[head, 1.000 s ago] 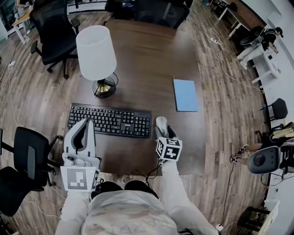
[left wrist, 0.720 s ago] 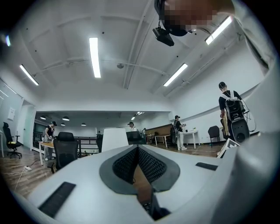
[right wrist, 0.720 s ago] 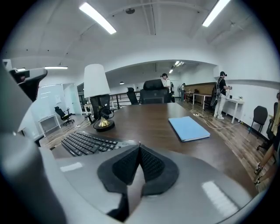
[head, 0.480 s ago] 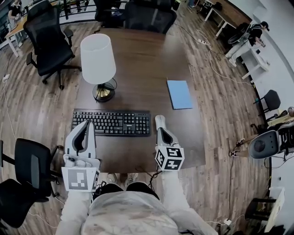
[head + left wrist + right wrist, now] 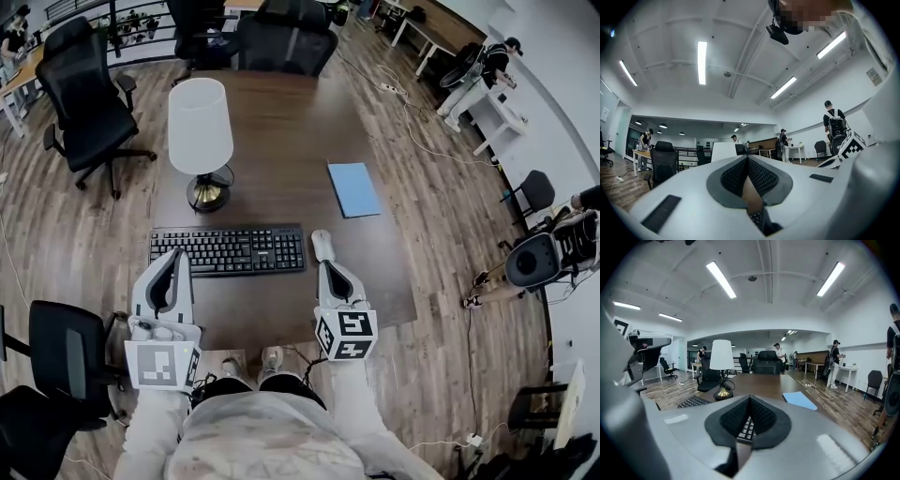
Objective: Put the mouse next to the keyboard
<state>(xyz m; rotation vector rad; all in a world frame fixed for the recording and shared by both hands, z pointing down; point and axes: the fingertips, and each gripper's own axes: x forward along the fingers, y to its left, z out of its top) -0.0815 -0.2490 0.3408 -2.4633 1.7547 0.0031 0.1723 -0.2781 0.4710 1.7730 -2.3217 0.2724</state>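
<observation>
- State of the tools, nearest first?
- Left tool (image 5: pixel 748 158) and right tool (image 5: pixel 750 398) were both clenched and empty.
- And the mouse?
- The mouse (image 5: pixel 322 245) lay on the tabletop (image 5: pixel 281 131) just right of the keyboard (image 5: pixel 228 250), its near end hidden behind the right tool.

left gripper (image 5: pixel 176 255) level, fingers pressed together, empty. right gripper (image 5: pixel 325 269) tipped slightly down, fingers closed, empty. forearms roughly parallel.

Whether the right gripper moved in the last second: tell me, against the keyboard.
Yes. The right gripper has pulled back from the keyboard toward the person, leaving the mouse there.
</observation>
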